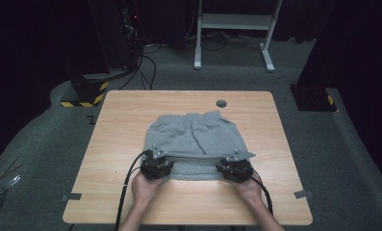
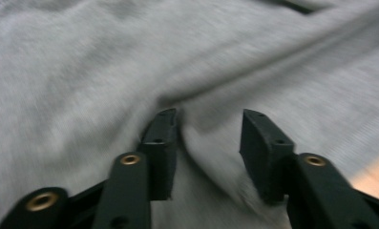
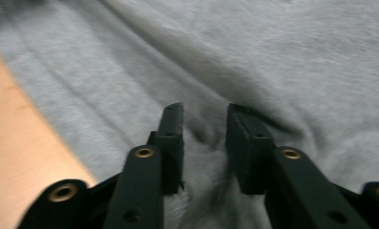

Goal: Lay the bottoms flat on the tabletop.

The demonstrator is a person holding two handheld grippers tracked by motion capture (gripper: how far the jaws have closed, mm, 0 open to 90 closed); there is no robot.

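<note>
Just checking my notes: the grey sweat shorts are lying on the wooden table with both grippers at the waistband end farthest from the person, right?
Not quite. In the high view both the left gripper and the right gripper are at the edge of the grey sweat shorts nearest the person. The shorts do lie on the wooden table.

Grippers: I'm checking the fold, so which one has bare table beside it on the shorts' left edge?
The left gripper, at the grey shorts' left edge; the right gripper sits opposite.
</note>
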